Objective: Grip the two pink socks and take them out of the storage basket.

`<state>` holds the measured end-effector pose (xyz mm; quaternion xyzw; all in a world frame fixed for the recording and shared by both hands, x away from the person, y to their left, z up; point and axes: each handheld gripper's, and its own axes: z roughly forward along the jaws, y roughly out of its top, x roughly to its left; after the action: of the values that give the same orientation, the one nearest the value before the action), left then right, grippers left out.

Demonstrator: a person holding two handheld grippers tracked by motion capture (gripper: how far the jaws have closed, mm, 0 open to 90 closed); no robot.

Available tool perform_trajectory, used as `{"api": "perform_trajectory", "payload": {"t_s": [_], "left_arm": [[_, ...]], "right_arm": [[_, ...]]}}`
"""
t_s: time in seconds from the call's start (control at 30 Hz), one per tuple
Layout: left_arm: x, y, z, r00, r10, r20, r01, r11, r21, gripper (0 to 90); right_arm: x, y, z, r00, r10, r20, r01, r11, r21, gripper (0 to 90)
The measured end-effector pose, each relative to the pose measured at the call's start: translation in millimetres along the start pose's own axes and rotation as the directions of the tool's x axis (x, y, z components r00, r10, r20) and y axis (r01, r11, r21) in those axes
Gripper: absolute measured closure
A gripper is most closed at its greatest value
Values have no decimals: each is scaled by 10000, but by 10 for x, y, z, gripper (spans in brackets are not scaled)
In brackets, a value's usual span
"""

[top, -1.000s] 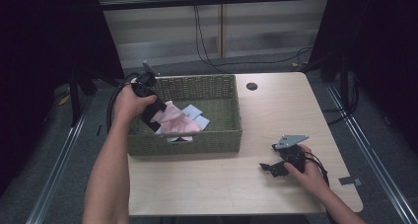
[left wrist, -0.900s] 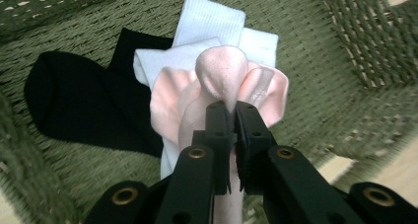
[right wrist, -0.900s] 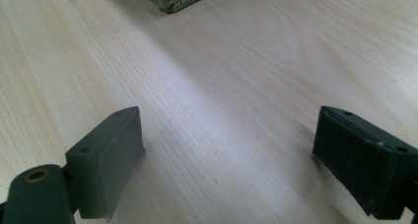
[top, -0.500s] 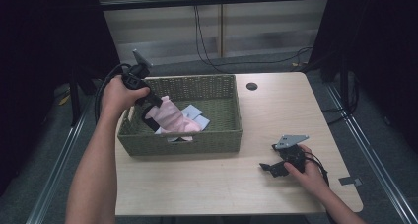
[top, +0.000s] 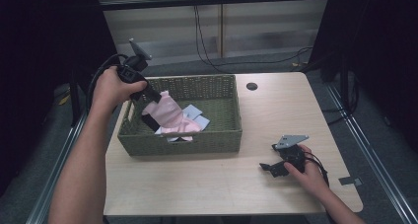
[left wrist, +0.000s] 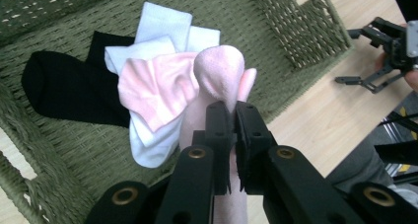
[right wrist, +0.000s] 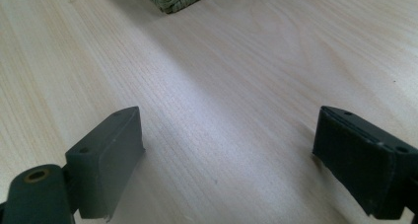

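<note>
The pink sock (top: 170, 114) hangs lengthwise from the left gripper (top: 148, 96), jaws pinching its end, over the basket's (top: 217, 137) left half. The right gripper (top: 268, 168), jaws spread and empty, rests on the table (top: 207, 184) well to the right.

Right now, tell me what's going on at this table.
A person is working with a gripper in each hand. The left gripper is shut on a pink sock and holds it up over a green woven basket, part of it trailing onto the pile. Pale blue socks and a black sock lie in the basket. The right gripper rests on the wooden table beside the basket, jaws wide open with nothing between them.
</note>
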<state>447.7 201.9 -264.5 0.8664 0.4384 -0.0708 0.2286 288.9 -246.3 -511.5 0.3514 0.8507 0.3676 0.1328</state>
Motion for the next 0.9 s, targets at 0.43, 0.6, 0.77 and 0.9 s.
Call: {"api": "perform_trajectory", "payload": {"t_s": [0.43, 0.6, 0.77, 0.9], "left_arm": [[-234, -189, -226, 9986, 440, 276, -436, 9989, -176, 853], [-365, -285, -271, 9965, 766, 320, -757, 9967, -293, 852], [-542, -413, -205, 9920, 1151, 519, -1137, 9931, -295, 852], [-594, -466, -89, 9888, 1456, 340, -1443, 9888, -367, 820]], "right_arm": [[0, 0, 0, 10000, -3, 1, 3, 10000, 0, 108], [1, -1, 3, 10000, 4, 4, -4, 10000, -26, 108], [1, -1, 2, 10000, 3, 7, -3, 10000, -25, 108], [1, -1, 2, 10000, 3, 7, -3, 10000, -24, 108]]}}
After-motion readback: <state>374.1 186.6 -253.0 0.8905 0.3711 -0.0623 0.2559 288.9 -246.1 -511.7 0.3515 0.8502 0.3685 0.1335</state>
